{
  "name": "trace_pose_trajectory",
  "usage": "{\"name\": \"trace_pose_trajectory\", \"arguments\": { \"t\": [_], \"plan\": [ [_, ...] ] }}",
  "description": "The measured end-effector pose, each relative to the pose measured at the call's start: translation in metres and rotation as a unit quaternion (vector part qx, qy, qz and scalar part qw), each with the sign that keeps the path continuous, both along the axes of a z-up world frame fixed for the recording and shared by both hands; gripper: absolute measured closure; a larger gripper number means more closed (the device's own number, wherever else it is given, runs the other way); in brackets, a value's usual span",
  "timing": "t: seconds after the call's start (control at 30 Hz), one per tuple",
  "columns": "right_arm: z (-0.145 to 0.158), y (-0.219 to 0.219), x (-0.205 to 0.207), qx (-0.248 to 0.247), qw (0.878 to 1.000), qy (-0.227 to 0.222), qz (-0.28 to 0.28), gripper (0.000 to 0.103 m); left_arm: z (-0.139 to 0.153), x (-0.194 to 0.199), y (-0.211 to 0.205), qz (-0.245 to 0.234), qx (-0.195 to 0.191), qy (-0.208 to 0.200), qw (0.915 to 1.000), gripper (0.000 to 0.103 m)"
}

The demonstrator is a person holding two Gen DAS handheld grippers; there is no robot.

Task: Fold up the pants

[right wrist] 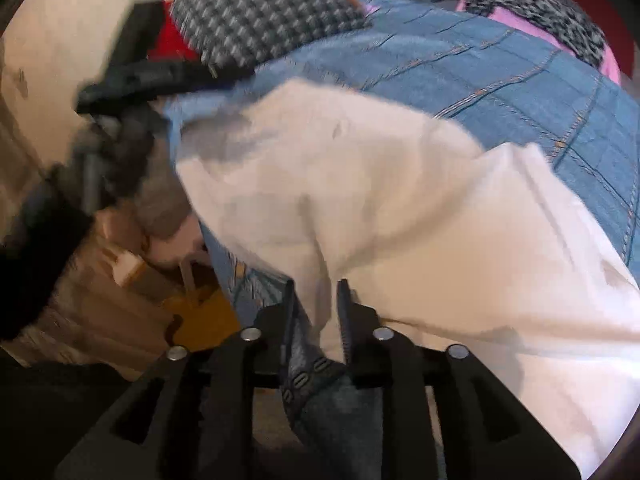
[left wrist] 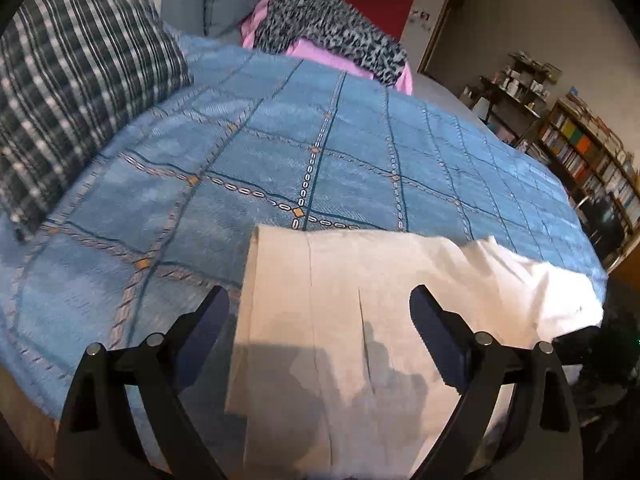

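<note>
White pants (left wrist: 360, 320) lie on a bed covered by a blue patterned bedspread (left wrist: 280, 152), filling the lower centre of the left wrist view. The left gripper (left wrist: 320, 312) hovers over them with its fingers spread wide, one at lower left, one at lower right, holding nothing. A plaid pillow (left wrist: 80, 92) sits at upper left, pink and leopard-print clothes (left wrist: 332, 36) at top centre, bookshelves (left wrist: 592, 160) at right. In the blurred right wrist view, the right gripper (right wrist: 314, 312) at bottom centre has its fingers narrow, with white pants fabric (right wrist: 400, 220) between them; whether they pinch it cannot be told. The pants spread toward the right.
</note>
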State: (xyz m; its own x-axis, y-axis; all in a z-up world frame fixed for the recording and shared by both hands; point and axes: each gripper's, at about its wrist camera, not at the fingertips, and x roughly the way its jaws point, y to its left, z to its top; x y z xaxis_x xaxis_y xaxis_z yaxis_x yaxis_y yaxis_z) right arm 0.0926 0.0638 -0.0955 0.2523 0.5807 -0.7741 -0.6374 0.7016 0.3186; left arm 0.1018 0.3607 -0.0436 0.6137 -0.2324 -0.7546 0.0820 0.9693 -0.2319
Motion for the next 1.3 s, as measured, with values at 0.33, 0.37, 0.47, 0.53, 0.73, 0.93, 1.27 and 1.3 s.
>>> {"name": "trace_pose_trajectory", "arguments": {
  "t": [0.33, 0.37, 0.47, 0.53, 0.73, 0.93, 1.27, 1.3],
  "plan": [
    [0.018, -0.065, 0.082, 0.072, 0.989, 0.009, -0.132, 0.054, -0.039, 0.047, 0.001, -0.002, -0.033, 0.087, 0.9957, 0.026],
    [0.016, -0.071, 0.093, 0.076, 0.987, 0.015, -0.144, 0.053, -0.042, 0.048, 0.001, 0.002, -0.023, 0.091, 0.9956, 0.034],
    [0.007, -0.076, 0.121, 0.067, 0.985, 0.026, -0.156, 0.053, -0.045, 0.049, 0.008, 0.013, -0.011, 0.1, 0.9949, 0.055],
    [-0.003, -0.076, 0.136, 0.05, 0.984, 0.031, -0.166, 0.053, -0.044, 0.05, 0.014, 0.02, -0.018, 0.104, 0.9942, 0.062],
    [-0.037, -0.066, 0.165, 0.027, 0.986, 0.086, -0.14, 0.088, -0.031, 0.057, 0.005, 0.019, -0.001, 0.087, 0.996, 0.064],
    [-0.015, -0.071, 0.173, 0.037, 0.982, 0.033, -0.18, 0.099, 0.005, 0.063, 0.007, 0.05, 0.024, 0.032, 0.9979, 0.065],
    [-0.045, -0.052, 0.201, -0.001, 0.98, 0.028, -0.196, 0.078, -0.051, 0.097, 0.005, 0.057, 0.097, 0.059, 0.9919, 0.06],
    [-0.043, -0.057, 0.198, 0.004, 0.978, 0.027, -0.206, 0.069, -0.053, 0.097, 0.005, 0.055, 0.102, 0.06, 0.9915, 0.059]
  ]
}}
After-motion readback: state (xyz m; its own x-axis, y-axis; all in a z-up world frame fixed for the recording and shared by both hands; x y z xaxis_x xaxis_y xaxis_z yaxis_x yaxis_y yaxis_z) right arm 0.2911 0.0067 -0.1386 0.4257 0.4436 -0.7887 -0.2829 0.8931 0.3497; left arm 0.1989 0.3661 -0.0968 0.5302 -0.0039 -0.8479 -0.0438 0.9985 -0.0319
